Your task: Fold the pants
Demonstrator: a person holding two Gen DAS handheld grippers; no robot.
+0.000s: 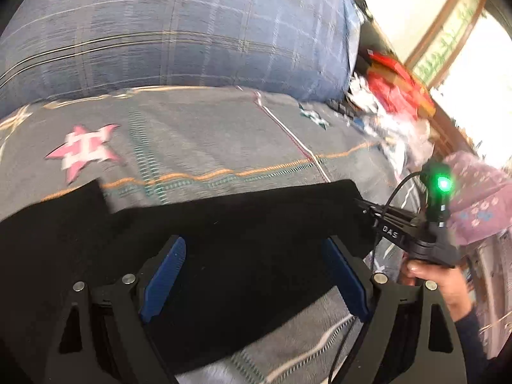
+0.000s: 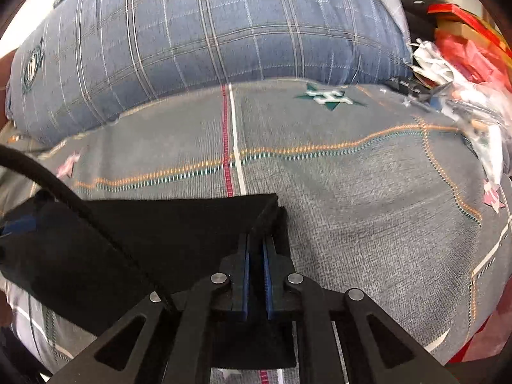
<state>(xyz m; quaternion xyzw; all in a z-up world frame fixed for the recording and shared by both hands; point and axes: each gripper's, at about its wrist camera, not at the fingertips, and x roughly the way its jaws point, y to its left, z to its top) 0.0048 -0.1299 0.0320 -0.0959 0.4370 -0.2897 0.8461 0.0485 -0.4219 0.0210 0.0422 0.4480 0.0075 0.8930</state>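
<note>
My left gripper (image 1: 252, 275) stands spread wide, its two blue-padded fingers (image 1: 164, 275) well apart with nothing pinched between them. It hovers over the black pants (image 1: 230, 220), which fill the space between and beyond the fingers; whether the pads touch the cloth I cannot tell.

My right gripper (image 2: 256, 272) is pressed almost together, pinching a thin fold of the pants (image 2: 153, 233) at their right-hand corner. The black cloth runs between the blue pads (image 2: 267, 275) and out past the fingertips, where the corner edge rises slightly off the bed.

The pants lie flat as a dark, roughly rectangular layer on the near part of the bed (image 2: 368, 217), which wears a grey cover stitched with orange and green lines, a red and white stripe, a pink star (image 1: 84, 152) and a green star (image 2: 326, 97). From the right gripper the cloth stretches away to the left, toward the left gripper.

At the far edge of the bed sits a large blue plaid pillow (image 2: 208, 41). Beyond the bed's far right corner lies a blurred heap of red and white things (image 1: 396, 96).

In the left view, a hand (image 1: 432, 278) grips the right gripper's handle, where a green light (image 1: 443, 184) glows.
</note>
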